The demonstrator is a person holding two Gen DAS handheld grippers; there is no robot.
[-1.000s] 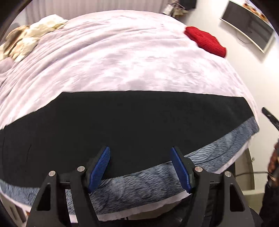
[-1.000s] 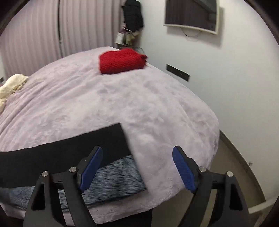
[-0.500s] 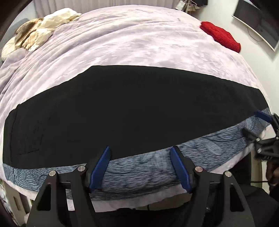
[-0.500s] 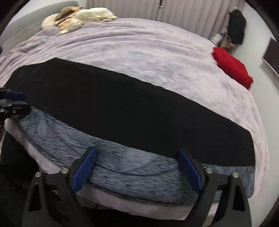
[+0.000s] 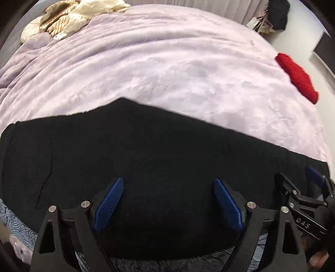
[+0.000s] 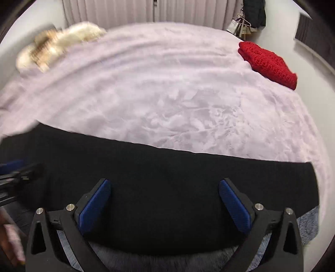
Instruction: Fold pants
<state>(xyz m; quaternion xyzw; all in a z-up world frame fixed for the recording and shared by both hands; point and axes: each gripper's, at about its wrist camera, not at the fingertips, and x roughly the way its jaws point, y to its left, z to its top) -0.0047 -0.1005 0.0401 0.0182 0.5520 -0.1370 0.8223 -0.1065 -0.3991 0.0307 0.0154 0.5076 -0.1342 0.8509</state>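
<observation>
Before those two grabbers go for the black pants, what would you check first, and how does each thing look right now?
1. Pants spread flat across the lilac bedspread: ok.
2. Left gripper empty, its fingers opening over the pants: ok.
3. Right gripper wide open, nothing between its fingers: ok.
4. The two grippers spaced apart along the near edge, not colliding: ok.
5. Red knit and cream bundle lie well away from the pants: ok.
6. Whether the fingers would also catch the blue-grey blanket under the near edge: cannot tell.
</observation>
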